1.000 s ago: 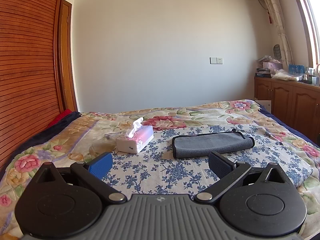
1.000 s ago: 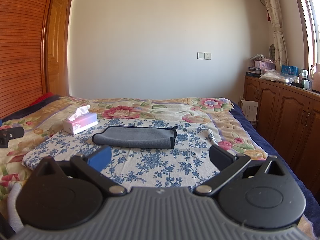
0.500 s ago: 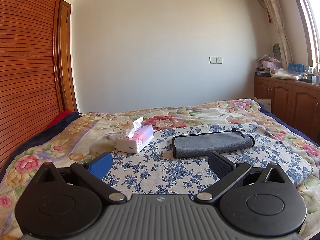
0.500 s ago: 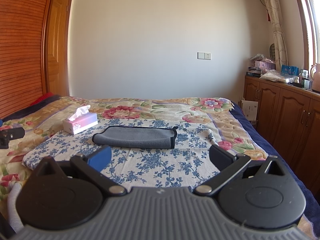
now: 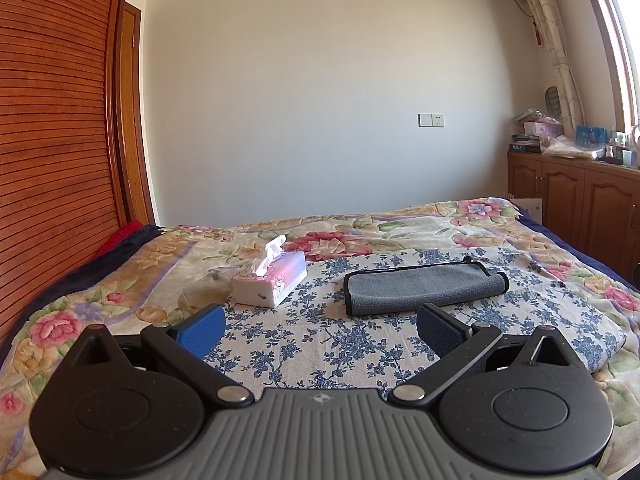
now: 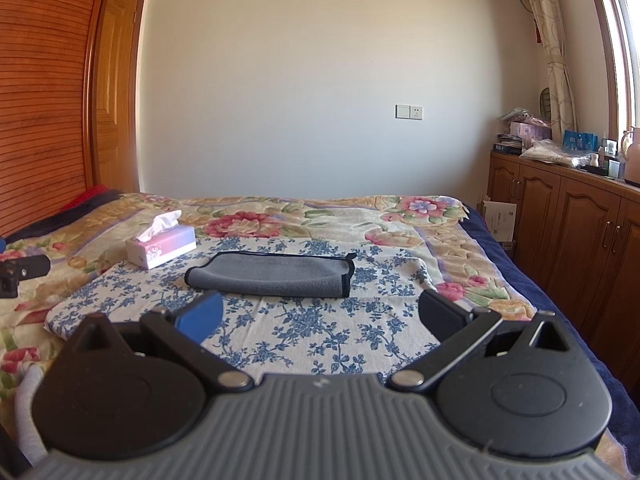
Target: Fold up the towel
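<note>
My left tool (image 5: 318, 326) and right tool (image 6: 320, 316) both gape wide, holding nothing. The grey towel (image 5: 424, 288) lies folded into a narrow strip mid-bed on the blue-flowered cloth (image 6: 320, 332), beside the tissue box (image 5: 272, 282). I judge the folding done or nearly so.

Plain white wall (image 5: 320, 120) with a socket plate (image 5: 431, 120), slatted wooden wardrobe (image 5: 52, 140) at left, wooden cabinets (image 6: 568, 232) under a sunlit window (image 6: 624, 40), floral-covered bed (image 6: 400, 220)
</note>
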